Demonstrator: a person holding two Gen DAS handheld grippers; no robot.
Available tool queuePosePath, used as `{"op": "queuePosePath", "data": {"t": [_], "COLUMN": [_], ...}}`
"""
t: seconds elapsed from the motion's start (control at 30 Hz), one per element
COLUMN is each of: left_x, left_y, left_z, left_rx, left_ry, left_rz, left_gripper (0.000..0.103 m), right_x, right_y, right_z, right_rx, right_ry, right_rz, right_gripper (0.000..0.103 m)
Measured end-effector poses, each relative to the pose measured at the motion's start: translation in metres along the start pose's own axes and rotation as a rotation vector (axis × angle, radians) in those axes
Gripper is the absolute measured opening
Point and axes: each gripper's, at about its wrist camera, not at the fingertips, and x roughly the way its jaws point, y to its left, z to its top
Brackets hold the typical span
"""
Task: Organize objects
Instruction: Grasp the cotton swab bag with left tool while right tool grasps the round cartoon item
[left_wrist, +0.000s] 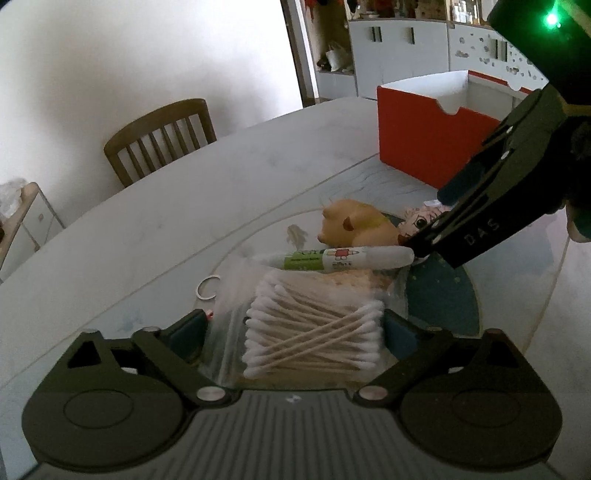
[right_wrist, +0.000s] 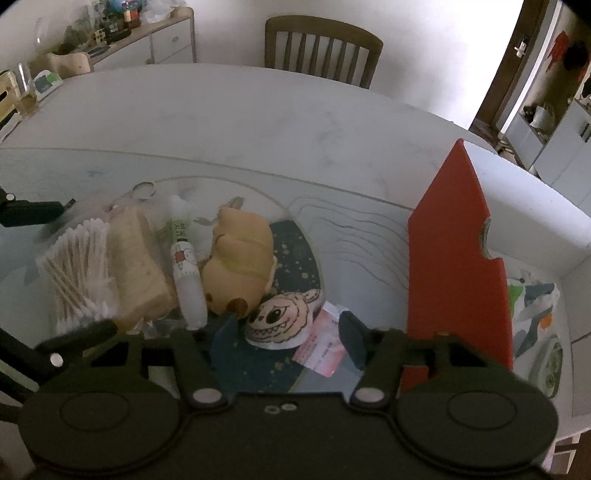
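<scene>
A clear bag of cotton swabs (left_wrist: 314, 339) lies between the fingers of my left gripper (left_wrist: 297, 332), which stands open around it; the pads are close beside the bag without visibly pressing. Beyond it lie a beige sponge block (right_wrist: 136, 258), a green-and-white tube (left_wrist: 347, 258) and a yellow plush animal (left_wrist: 354, 225). My right gripper (right_wrist: 288, 336) is open, its fingers either side of a flat cartoon face with jagged teeth (right_wrist: 280, 321), apart from it. A pink card (right_wrist: 321, 347) lies under the right finger.
An open red-and-white box (left_wrist: 436, 140) stands to the right of the pile, with a colourful item (right_wrist: 535, 306) inside. A metal key ring (left_wrist: 207, 288) lies on the round glass turntable (left_wrist: 535, 295). A wooden chair (left_wrist: 159, 140) stands at the far side of the table.
</scene>
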Motion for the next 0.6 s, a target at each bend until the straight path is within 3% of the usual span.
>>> {"op": "queuePosePath", "data": {"t": [0.17, 0.4, 0.6], "left_x": [-0.004, -0.008, -0.02], "left_y": [-0.003, 0.0, 0.006], "left_z": [0.001, 0.002, 0.005], "left_rx": [0.036, 0.014, -0.029], "left_ry": [-0.011, -0.009, -0.023], "left_rz": [0.014, 0.004, -0.007], "left_gripper": [0.072, 0.07, 0.07], "right_x": [0.001, -0.004, -0.018], "right_y": [-0.001, -0.002, -0.007], "right_z": [-0.001, -0.004, -0.009], "right_rx": [0.006, 0.023, 0.057], "right_ry": [-0.001, -0.023, -0.046], "right_rz": [-0.007, -0.003, 0.0], "right_gripper": [0.039, 0.026, 0.024]}}
